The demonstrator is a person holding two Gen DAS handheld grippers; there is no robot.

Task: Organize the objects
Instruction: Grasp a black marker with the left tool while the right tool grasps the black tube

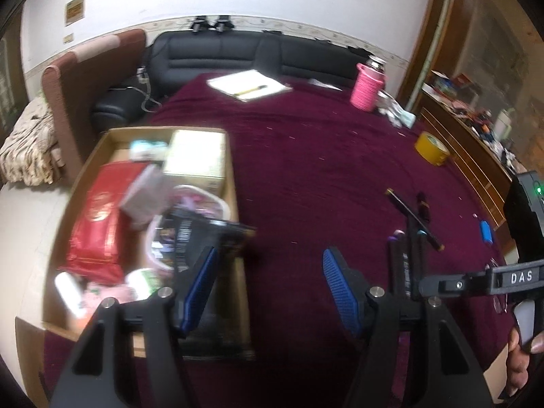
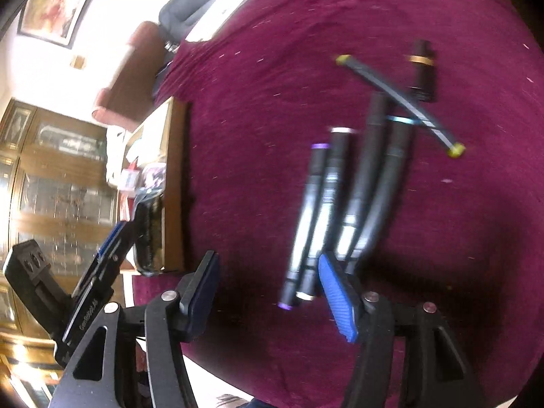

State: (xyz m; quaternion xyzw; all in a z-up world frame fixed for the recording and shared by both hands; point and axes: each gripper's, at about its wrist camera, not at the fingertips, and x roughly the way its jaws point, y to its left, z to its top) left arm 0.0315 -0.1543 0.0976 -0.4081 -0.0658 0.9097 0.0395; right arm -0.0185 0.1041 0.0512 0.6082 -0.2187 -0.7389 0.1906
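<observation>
target: bundle of markers [image 2: 340, 197] on the maroon cloth, just ahead-right of the right gripper [image 2: 268, 292] | axis: lengthwise, pointing away from jaws | right: spread, empty, nearer | left gripper [image 1: 268, 292]: spread, empty, beside cardboard box [image 1: 238, 183]

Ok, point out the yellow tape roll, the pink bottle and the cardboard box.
yellow tape roll [image 1: 432, 148], left wrist view, on its outer side.
pink bottle [image 1: 366, 87], left wrist view, on its pink sleeve.
cardboard box [image 1: 234, 183], left wrist view, on its right wall.
</observation>
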